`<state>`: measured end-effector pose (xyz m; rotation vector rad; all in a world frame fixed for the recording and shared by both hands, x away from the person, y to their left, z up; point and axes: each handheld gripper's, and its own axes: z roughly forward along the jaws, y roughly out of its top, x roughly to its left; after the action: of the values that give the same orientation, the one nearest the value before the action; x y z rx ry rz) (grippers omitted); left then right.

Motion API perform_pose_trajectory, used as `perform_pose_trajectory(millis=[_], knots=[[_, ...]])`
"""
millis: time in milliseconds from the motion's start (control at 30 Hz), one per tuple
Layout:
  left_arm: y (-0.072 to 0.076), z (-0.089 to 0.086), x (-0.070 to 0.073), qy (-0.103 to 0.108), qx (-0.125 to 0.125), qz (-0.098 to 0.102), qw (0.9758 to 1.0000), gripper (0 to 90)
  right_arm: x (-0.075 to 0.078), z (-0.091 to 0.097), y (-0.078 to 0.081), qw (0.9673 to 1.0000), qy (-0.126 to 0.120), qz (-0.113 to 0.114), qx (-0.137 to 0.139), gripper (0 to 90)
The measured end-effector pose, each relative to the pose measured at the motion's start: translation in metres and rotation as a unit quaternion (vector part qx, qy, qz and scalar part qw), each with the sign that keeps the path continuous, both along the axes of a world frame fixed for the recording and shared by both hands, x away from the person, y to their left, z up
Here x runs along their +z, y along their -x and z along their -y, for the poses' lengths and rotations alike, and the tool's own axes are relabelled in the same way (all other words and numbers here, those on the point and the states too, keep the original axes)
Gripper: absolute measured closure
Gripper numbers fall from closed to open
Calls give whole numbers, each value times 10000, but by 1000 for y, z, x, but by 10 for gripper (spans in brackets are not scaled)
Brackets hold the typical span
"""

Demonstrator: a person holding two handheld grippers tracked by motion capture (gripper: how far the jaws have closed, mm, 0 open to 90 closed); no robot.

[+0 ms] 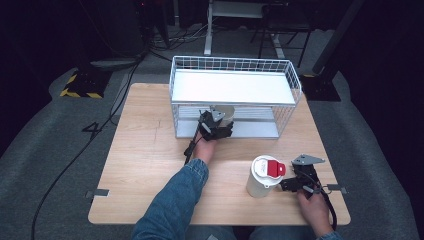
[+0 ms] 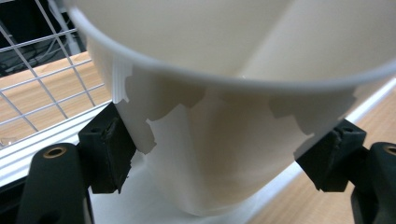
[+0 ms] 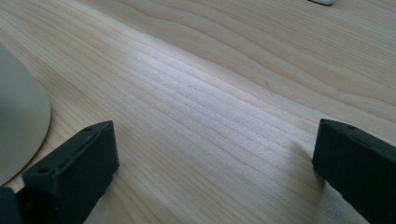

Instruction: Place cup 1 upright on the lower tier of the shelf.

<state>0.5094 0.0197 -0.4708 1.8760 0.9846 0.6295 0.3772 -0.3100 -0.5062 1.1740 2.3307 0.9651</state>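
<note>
gripping the paper cup (image 2: 224, 154) in my left gripper (image 1: 216, 126) at the wire rack's (image 1: 292, 82) lower shelf, unreleased, my right gripper (image 1: 300, 184) gaped empty.

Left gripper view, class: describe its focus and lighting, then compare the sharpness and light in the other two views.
Left gripper view: the cream cup is so close that its rim blurs, with jagged, blotchy shadow edges on its wall. Right gripper view: the wooden table has crisp grain and a soft pale sheen. High view: the tabletop and wire rack are brightly lit, the surrounding room nearly black.
</note>
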Motion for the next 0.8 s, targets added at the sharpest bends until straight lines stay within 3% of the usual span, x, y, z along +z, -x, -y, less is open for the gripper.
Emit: perform_pose_trajectory(millis=[67, 100, 167, 233, 333, 467, 500, 533, 600, 633, 800], knots=[[-4, 0, 0, 61, -70, -8, 10000, 228, 0, 0, 0, 10000, 1, 1, 0, 2], [-7, -1, 1, -17, -9, 65, 10000, 228, 0, 0, 0, 10000, 0, 1, 0, 2], [-8, 2, -1, 242, 120, -66, 9996, 228, 0, 0, 0, 10000, -5, -3, 5, 2], [-12, 0, 0, 89, 193, 49, 9998, 228, 0, 0, 0, 10000, 2, 1, 0, 2], [-14, 1, -2, 193, 426, -150, 9988, 228, 0, 0, 0, 10000, 1, 0, 0, 2], [-19, 2, -7, 226, 498, -286, 9981, 228, 0, 0, 0, 10000, 2, 3, 0, 2], [-21, 1, -8, 109, 424, -245, 9987, 228, 0, 0, 0, 10000, -2, 2, 6, 2], [-26, -1, -9, 125, 21, -269, 9996, 228, 0, 0, 0, 10000, -1, 3, 6, 2], [-27, -1, -10, 128, 16, -278, 9995, 228, 0, 0, 0, 10000, -3, 1, 5, 2], [-26, -1, -11, 152, 296, -288, 9990, 228, 0, 0, 0, 10000, -2, 2, 6, 2], [-28, -2, -12, 224, 195, -356, 9989, 227, 0, 0, 0, 10000, -3, 4, 3, 2]])
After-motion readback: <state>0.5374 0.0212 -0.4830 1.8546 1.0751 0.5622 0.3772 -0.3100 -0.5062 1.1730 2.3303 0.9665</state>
